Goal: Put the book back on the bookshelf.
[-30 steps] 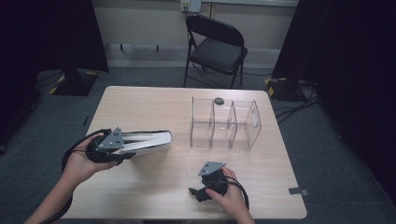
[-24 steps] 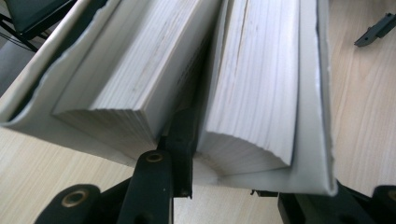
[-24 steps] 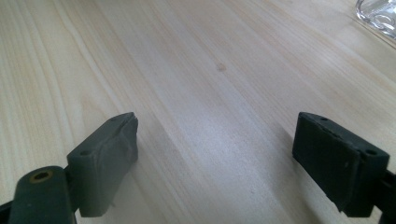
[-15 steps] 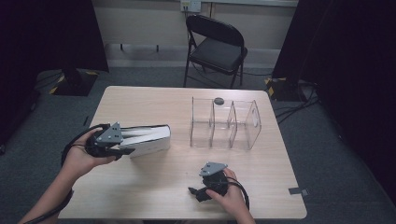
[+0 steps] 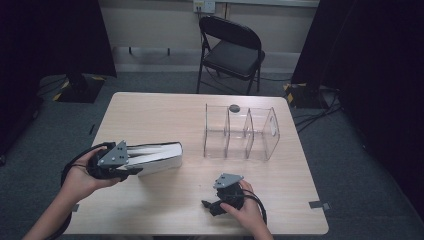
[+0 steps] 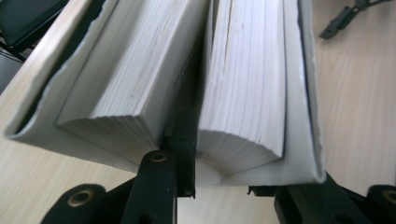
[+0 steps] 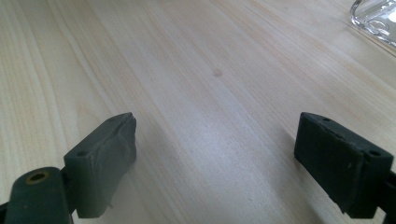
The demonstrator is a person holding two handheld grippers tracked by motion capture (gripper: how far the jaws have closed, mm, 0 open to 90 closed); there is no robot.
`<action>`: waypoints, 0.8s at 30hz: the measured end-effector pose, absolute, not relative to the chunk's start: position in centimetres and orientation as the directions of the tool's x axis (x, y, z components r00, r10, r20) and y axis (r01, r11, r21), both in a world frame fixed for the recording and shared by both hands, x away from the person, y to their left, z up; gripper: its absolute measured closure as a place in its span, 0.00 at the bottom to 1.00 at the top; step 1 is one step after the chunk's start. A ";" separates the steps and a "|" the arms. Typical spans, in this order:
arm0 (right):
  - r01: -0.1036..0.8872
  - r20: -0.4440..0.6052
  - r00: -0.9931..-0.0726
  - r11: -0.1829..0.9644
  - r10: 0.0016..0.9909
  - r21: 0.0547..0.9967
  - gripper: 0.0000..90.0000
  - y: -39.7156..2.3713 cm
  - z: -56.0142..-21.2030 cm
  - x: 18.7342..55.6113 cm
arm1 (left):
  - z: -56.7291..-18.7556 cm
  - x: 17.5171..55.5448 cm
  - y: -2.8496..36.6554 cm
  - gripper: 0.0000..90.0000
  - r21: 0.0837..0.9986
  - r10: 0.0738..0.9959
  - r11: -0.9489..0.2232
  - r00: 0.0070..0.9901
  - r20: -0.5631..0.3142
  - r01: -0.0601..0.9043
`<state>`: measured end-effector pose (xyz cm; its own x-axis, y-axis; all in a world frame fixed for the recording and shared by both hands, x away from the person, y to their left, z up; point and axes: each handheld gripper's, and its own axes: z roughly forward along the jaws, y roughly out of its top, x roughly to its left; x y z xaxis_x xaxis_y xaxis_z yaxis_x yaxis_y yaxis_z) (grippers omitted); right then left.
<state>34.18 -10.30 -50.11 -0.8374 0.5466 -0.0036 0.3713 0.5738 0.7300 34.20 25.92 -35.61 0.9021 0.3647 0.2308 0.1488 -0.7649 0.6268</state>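
At left on the tabletop [image 5: 280,200] lies a thick white book [image 5: 157,156], spine side toward the clear divider rack [image 5: 240,132]. Left gripper [image 5: 131,162] fingers are clenched on part of its page block, one finger wedged between the leaves. Right gripper [image 5: 212,206] rests apart, fingers released. Judged heavy, floppy; better gripped across both covers near the spine.

no readable text, labels, brands or numbers anywhere, book pages too blurred to read
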 end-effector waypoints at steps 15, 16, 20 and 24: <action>0.371 -0.003 -0.837 0.574 0.546 0.730 0.13 -10.3 -50.1 34.2 | -34.7 33.6 27.1 0.78 0.620 0.385 -0.755 0.909 0.159 0.212; 0.371 -0.003 -0.837 0.573 0.546 0.730 0.13 -10.3 -50.1 34.2 | -34.7 33.7 27.1 0.78 0.620 0.384 -0.755 0.910 0.156 0.212; 0.371 -0.005 -0.837 0.573 0.548 0.731 0.13 -10.3 -50.1 34.2 | -34.7 34.0 27.3 0.78 0.630 0.398 -0.742 0.907 0.138 0.230; 0.371 -0.006 -0.836 0.573 0.549 0.731 0.13 -10.3 -50.1 34.2 | -34.6 34.2 27.3 0.78 0.621 0.403 -0.745 0.906 0.128 0.244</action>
